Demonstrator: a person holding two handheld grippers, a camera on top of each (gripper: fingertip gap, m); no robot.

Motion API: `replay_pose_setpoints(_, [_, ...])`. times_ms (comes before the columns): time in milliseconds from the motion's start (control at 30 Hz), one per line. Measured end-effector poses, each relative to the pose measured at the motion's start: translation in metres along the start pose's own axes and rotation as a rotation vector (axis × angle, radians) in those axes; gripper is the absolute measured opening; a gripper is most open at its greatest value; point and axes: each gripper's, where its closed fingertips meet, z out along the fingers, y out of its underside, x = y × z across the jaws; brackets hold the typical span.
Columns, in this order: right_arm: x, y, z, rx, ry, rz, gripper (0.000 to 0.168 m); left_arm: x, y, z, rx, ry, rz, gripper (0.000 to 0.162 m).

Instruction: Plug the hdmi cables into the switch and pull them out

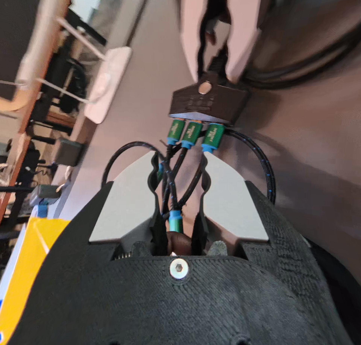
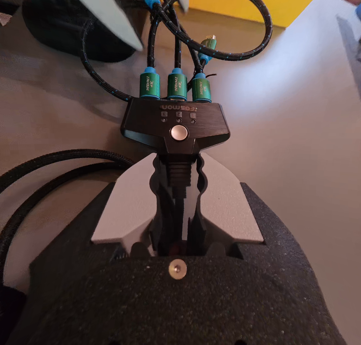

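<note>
A black HDMI switch (image 2: 175, 124) lies on the grey table, also seen in the left wrist view (image 1: 209, 103). Three green plugs (image 2: 150, 85) (image 2: 177, 87) (image 2: 201, 90) sit in its ports; they show in the left wrist view too (image 1: 192, 133). My right gripper (image 2: 177, 156) is shut on the switch's tail boot (image 2: 178, 169), right behind the switch body. My left gripper (image 1: 179, 155) is open just short of the plugs, with braided cables (image 1: 172, 179) running between its fingers. A loose green plug (image 1: 175, 222) lies deep between them. Another loose plug (image 2: 209, 42) lies beyond the switch.
A yellow box (image 2: 254, 3) stands behind the cables, at lower left in the left wrist view (image 1: 29, 257). A black round pouch (image 2: 58, 26) lies at the upper left. The switch's thick black cable (image 2: 58, 159) loops at the left. A white device (image 1: 109, 85) lies near the table edge. Some 11 cm of space lies between my two pairs of fingers.
</note>
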Motion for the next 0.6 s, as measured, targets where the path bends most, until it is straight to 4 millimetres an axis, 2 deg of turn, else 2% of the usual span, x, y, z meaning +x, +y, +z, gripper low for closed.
replay_pose_setpoints(167, [0.013, -0.011, -0.011, 0.040, 0.108, -0.055, 0.036, -0.070, -0.018, -0.065, 0.319, -0.304, -0.263, 0.042])
replay_pose_setpoints(267, [0.020, -0.021, -0.018, 0.076, 0.169, -0.087, 0.036, -0.099, -0.017, -0.104, 0.434, -0.481, -0.307, 0.041])
replay_pose_setpoints(367, [0.027, -0.030, -0.029, 0.100, 0.237, -0.116, 0.036, -0.117, -0.011, -0.133, 0.465, -0.626, -0.298, 0.040])
replay_pose_setpoints(533, [0.042, -0.053, -0.055, 0.164, 0.391, -0.165, 0.036, -0.133, -0.017, -0.185, 0.592, -0.835, -0.259, 0.035])
replay_pose_setpoints(600, [0.047, -0.067, -0.070, 0.195, 0.464, -0.192, 0.036, -0.135, -0.018, -0.199, 0.623, -0.874, -0.260, 0.033])
